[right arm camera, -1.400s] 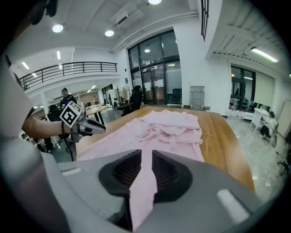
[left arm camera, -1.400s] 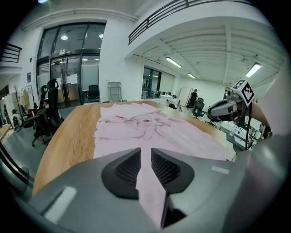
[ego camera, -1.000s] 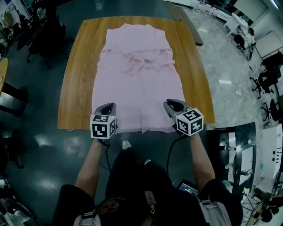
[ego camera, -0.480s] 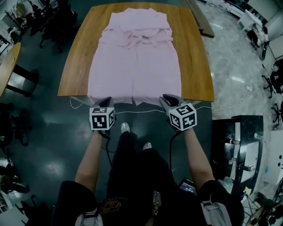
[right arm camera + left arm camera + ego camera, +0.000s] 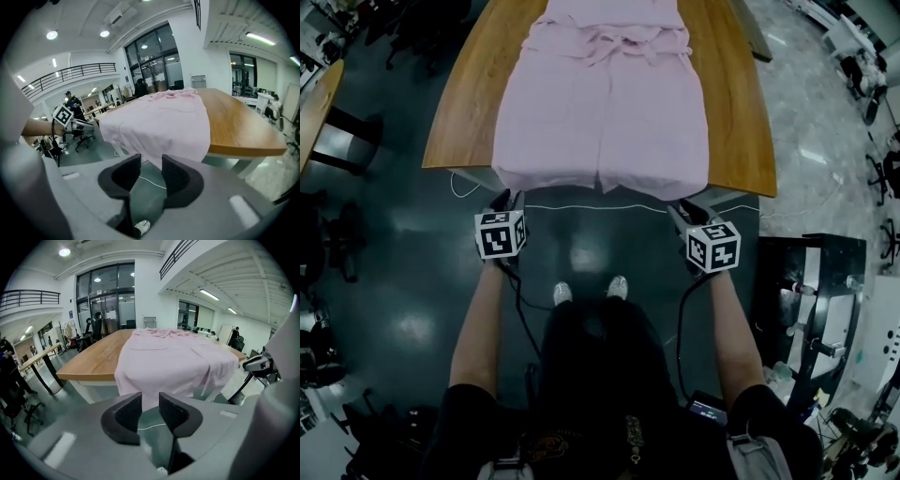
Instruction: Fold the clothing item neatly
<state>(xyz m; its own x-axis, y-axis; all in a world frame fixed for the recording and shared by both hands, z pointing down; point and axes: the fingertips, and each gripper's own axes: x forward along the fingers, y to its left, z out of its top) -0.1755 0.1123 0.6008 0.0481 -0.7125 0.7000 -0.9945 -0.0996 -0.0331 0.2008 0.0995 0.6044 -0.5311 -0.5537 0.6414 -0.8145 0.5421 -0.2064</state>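
Now pink garment [image 5: 600, 103] dragged nearer, overhanging table [image 5: 741, 141] edge

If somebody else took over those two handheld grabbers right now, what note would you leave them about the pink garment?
Left gripper: just short of the table's near edge, jaws opening, nothing between them.
Right gripper: likewise, jaws opening and empty, near the hem's right corner.
Pink garment: spread flat lengthwise on the wooden table, with its hem draped over the near edge.
Done: the garment is laid out, and no fold shows yet.
Left: all the folding.
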